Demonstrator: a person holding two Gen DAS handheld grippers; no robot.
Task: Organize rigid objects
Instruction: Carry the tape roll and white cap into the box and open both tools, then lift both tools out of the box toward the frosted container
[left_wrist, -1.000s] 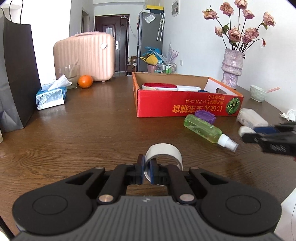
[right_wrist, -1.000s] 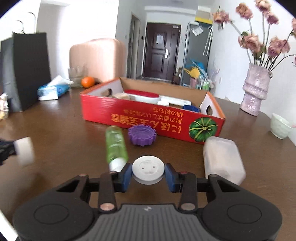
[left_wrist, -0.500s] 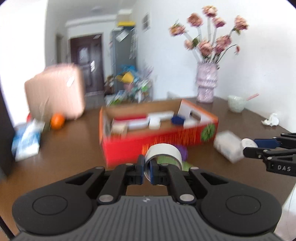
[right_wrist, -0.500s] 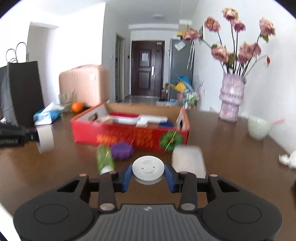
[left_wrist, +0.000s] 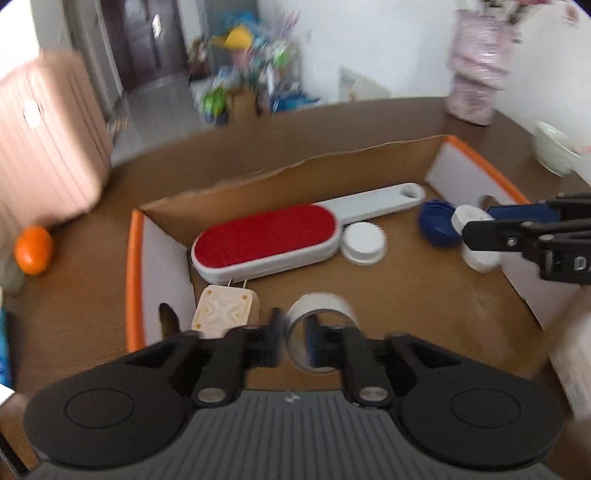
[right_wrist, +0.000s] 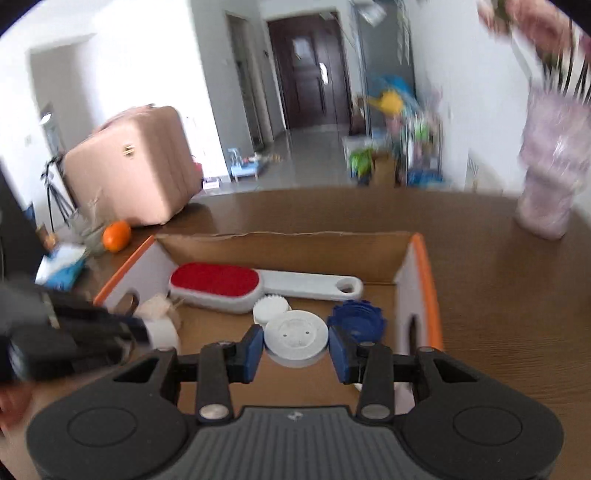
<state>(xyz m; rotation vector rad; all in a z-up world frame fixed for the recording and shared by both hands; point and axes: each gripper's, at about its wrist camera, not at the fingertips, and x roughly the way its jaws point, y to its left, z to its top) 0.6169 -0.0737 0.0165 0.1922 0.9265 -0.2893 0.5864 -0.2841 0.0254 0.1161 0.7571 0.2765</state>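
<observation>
My left gripper (left_wrist: 293, 341) is shut on a white tape roll (left_wrist: 320, 308) and holds it over the near left part of the open cardboard box (left_wrist: 295, 168). My right gripper (right_wrist: 296, 349) is shut on a white round lid (right_wrist: 296, 336) and holds it over the box's right end (right_wrist: 421, 266). In the box lie a red lint brush (left_wrist: 266, 238) with a white handle, a small white cap (left_wrist: 364, 243), a blue lid (left_wrist: 436, 221) and a beige plug adapter (left_wrist: 225, 306). The right gripper (left_wrist: 476, 230) also shows in the left wrist view with the lid.
The box sits on a brown wooden table (right_wrist: 498, 295). An orange (left_wrist: 33, 249) and a pink suitcase (right_wrist: 133, 173) stand at the far left. A pale purple vase (right_wrist: 550, 173) and a white bowl (left_wrist: 554, 151) stand at the right.
Both grippers have risen and moved forward from in front of the box to above its inside, still holding the tape roll and the white lid.
</observation>
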